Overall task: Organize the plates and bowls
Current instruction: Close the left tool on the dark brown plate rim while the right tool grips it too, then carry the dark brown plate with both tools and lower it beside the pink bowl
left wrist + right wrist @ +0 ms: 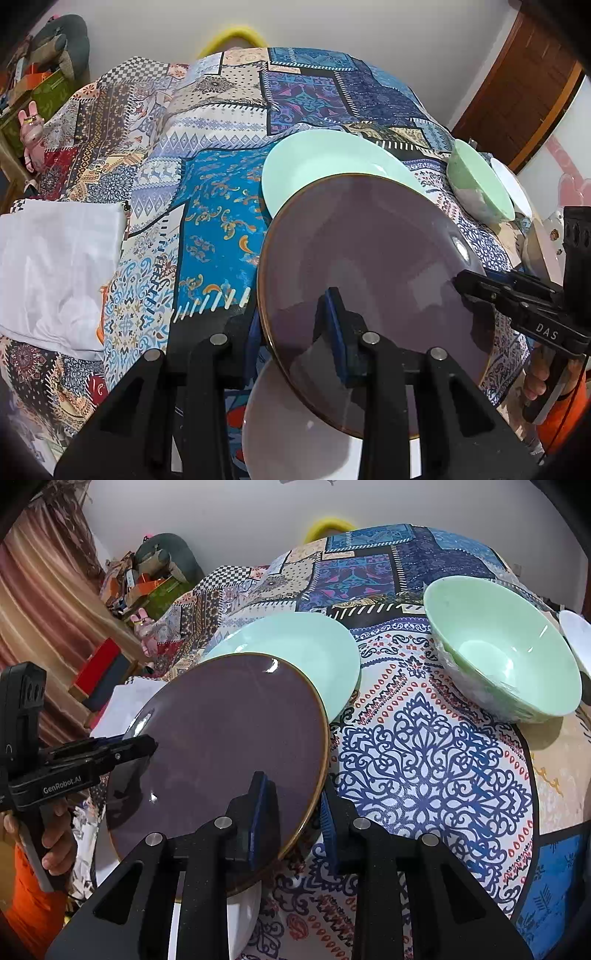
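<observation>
Left gripper (295,332) pinches the purple plate (369,266) at its left rim; right gripper (295,816) pinches the opposite rim. Plate hangs tilted between them, above a white plate (280,424) at the counter's (424,775) near edge. Mint plate (295,642) lies just beyond, green bowl (506,657) toward the right edge.

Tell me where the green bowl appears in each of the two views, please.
Left wrist view: the green bowl is at the far right, seen edge-on, beyond the purple plate.
Right wrist view: the green bowl is at the upper right, its inside showing.
Shared landmark: the pale mint plate behind the purple plate.
</observation>
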### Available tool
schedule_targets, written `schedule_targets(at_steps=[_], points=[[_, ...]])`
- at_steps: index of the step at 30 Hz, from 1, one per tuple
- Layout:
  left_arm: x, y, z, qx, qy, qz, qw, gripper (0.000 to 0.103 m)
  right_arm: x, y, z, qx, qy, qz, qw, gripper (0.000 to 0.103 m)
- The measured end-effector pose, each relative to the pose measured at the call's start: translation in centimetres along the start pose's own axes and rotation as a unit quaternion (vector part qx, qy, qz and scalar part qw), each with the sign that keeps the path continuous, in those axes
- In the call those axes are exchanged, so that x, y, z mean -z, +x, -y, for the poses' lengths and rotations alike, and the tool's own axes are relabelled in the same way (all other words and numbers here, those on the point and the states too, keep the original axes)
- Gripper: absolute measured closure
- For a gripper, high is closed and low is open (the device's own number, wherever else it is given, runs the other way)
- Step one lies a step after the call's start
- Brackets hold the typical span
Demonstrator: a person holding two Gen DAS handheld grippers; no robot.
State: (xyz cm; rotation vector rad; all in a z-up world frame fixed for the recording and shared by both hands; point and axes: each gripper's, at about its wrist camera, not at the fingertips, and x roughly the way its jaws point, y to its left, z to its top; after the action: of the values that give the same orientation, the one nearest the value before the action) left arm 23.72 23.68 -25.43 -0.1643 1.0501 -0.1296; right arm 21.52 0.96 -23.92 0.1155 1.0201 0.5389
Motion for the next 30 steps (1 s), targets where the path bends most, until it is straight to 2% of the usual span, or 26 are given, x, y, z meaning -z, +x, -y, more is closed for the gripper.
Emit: schedule_targets(at_steps=[8, 16, 30], points=[[0.4, -0.9, 0.9, -0.003, 0.004, 0.012, 0.9999, 0.07, 0.3, -1.0, 0.3, -0.001, 0.004, 0.008, 1.0, 0.079], [0.7, -2.3, 2.1, 0.012, 0.0, 0.017, 0.9998, 0.07, 0.1, -2.9, 0.2, 0.0, 0.001, 0.024, 1.0, 0.079], [2.0, -6.0, 6.3, 0.016, 0.01, 0.035, 0.9992, 0.07, 1.1, -7.3, 0.6, 0.007, -0.007, 0.051, 0.999, 0.079]])
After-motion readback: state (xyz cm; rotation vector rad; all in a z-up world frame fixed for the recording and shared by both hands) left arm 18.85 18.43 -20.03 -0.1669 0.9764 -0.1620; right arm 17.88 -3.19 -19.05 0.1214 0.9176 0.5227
